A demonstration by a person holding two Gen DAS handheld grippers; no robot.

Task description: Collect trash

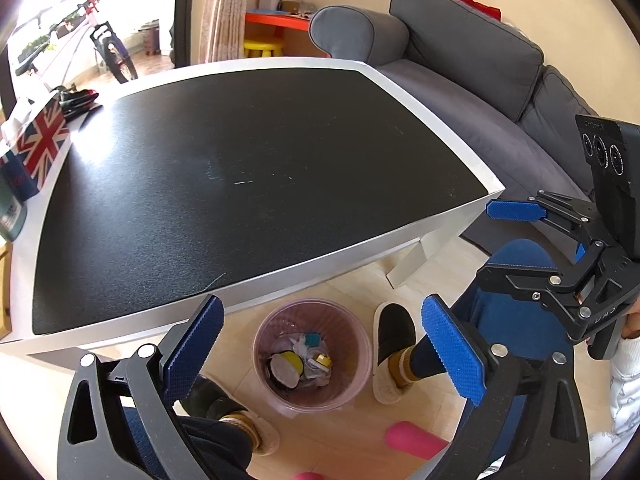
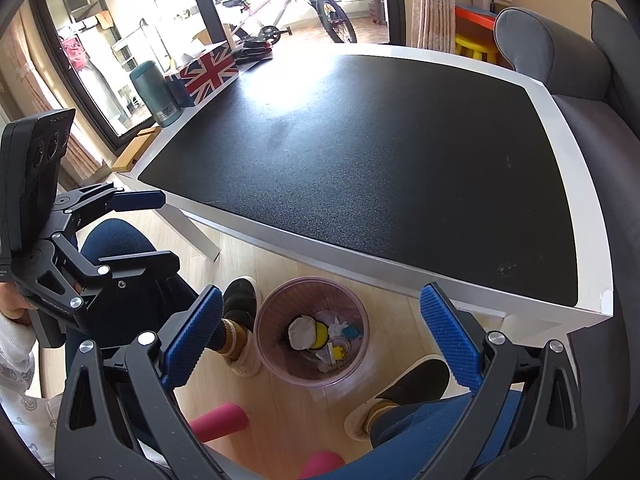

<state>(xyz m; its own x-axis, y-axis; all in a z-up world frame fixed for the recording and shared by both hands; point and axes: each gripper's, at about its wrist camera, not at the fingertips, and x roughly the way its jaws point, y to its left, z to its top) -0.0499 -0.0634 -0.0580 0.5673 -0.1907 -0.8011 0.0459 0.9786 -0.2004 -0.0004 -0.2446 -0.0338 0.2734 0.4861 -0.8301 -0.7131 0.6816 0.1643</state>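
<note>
Risk looks slight: both claws, left claw (image 1: 322,354) and right claw (image 2: 322,336), hang spread and empty above the pink plastic wastebasket (image 1: 312,356); overlooked scraps elsewhere could leave collection incomplete.

Pink bin (image 1: 312,356) upright on the floor by the table, crumpled trash (image 1: 298,364) inside.

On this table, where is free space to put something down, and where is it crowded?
The black table top is bare from its middle to the sofa side. The crowded part is the corner by the window: flag box, teal bottle and dark gloves.
</note>
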